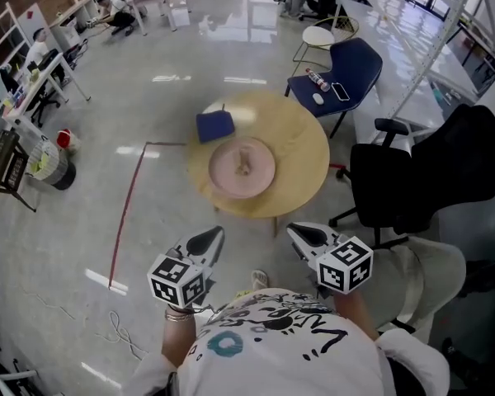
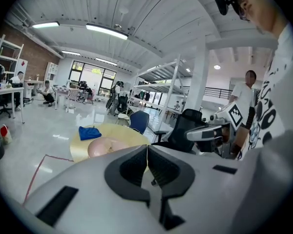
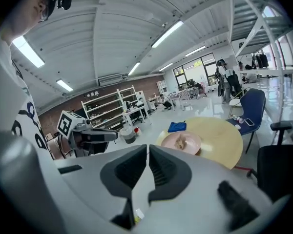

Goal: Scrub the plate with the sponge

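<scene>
A pink plate lies on the round wooden table, with a small tan lump at its middle that looks like the sponge. Both grippers hang close to my body, well short of the table. My left gripper is shut and holds nothing. The right gripper is likewise shut and empty. The plate shows beyond the closed jaws in the left gripper view, and the plate also lies ahead in the right gripper view.
A folded blue cloth rests on the table behind the plate. A blue chair with a bottle and a phone stands at the far right. A black office chair is to my right. Red tape marks the floor.
</scene>
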The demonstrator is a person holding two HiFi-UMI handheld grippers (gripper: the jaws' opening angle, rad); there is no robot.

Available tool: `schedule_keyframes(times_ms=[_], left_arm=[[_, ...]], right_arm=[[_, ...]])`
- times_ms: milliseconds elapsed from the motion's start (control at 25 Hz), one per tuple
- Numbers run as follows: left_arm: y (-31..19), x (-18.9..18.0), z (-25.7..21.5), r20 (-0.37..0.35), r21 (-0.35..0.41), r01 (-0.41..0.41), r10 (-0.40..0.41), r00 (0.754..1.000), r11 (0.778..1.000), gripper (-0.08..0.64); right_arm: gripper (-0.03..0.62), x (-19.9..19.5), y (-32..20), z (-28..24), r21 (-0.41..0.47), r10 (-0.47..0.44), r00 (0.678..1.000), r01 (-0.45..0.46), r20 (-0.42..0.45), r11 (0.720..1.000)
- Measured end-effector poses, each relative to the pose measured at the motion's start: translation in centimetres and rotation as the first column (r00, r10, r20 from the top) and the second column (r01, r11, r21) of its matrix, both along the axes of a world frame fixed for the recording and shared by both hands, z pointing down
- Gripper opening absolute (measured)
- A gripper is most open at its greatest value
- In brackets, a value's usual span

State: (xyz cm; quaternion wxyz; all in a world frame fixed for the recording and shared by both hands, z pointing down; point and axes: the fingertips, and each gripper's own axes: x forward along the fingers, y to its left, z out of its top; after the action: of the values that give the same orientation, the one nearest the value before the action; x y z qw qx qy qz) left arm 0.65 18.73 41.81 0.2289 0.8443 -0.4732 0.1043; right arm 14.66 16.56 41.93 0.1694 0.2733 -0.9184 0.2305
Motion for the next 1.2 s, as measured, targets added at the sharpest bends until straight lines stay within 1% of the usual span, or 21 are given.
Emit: schedule_keyframes(times_ms=[200,440,600,720,840,1040,1200], left_arm=[[-3.1,-0.1,0.2,0.008,0.003,0.021,-0.021,1.000,1.000,0.017],[-4.1,-0.8,2.0,0.007,-0.048,0.057,-0.057,0.998,0.997,0.017],[-4.9,-1.9,3.4,0.000,-0.084,0.088,-0.089,0.996,0.993,0.017],[-6.1,-2.7,3.7,-0.003,-0.113,0.100,-0.101,0.995,0.989,0.017],[-8.3,-3.4,4.1,0.011,-0.122,0.089,-0.088,0.996,0.989,0.017],[-13.6,-5.5,3.6,0.019,-0.095,0.061,-0.060,0.998,0.994,0.017],[-16.9,-6.7,3.9,0.025,-0.113,0.014,-0.011,1.000,0.993,0.017]], right_arm=[[0.031,-0.2,-3.9,0.3,0.000,-0.022,1.000,0.022,0.016,1.000],[0.031,-1.6,-6.3,0.8,-0.011,-0.058,0.998,0.058,0.038,0.998],[0.031,-2.6,-6.7,2.9,-0.070,-0.083,0.996,0.085,0.027,0.994],[0.031,-3.2,-7.3,3.5,-0.117,-0.098,0.994,0.102,0.039,0.988],[0.031,-3.5,-9.3,4.1,-0.140,-0.093,0.995,0.097,0.038,0.985],[0.031,-5.5,-14.6,3.1,-0.083,-0.051,0.998,0.053,0.033,0.995],[0.031,-7.6,-17.6,2.7,-0.079,-0.032,0.999,0.035,0.036,0.996]])
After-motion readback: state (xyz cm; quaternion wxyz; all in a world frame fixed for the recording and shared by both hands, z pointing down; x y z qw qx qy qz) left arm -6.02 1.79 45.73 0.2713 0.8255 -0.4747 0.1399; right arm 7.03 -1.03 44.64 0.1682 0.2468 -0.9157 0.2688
